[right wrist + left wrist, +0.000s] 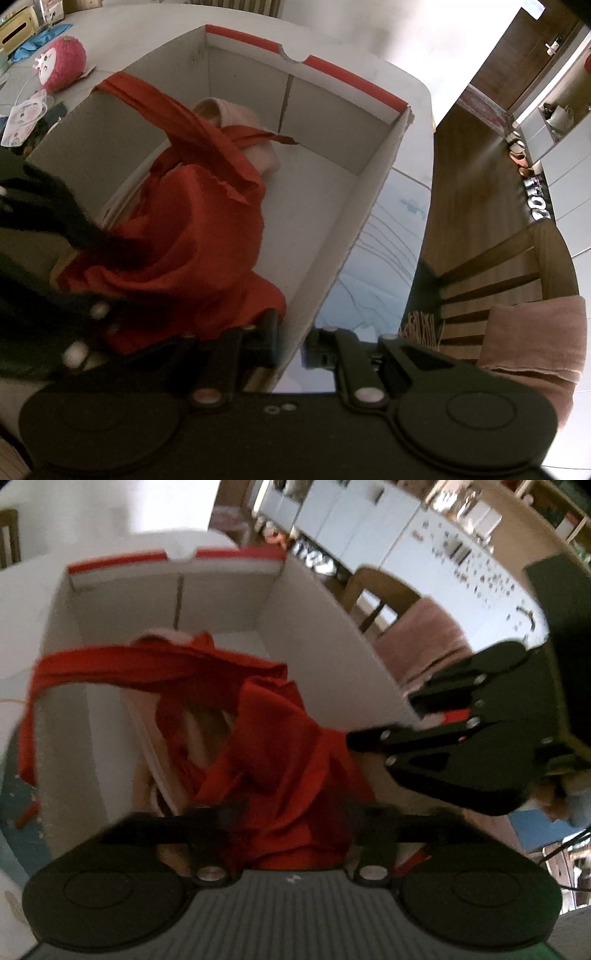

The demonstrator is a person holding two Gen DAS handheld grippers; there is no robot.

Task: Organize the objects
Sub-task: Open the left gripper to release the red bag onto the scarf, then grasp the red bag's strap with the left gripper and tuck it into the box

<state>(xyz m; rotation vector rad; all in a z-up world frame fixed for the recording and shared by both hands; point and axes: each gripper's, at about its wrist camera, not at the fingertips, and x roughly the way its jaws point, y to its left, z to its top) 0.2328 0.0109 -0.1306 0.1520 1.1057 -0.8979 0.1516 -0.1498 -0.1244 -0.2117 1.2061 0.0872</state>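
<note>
The left claw (291, 823) stands spread around the red cloth (280, 746), its pads not pressing it. The cloth lies heaped in the box (369, 206), 1 strip trailing over the far-left wall. The right claw (291, 343) pinches the box's near wall.

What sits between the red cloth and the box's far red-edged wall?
A pink bundle lies behind the red cloth, then bare box floor; right wrist view.

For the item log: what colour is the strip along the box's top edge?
Red, on a white box; the strip shows best in the right wrist view.
</note>
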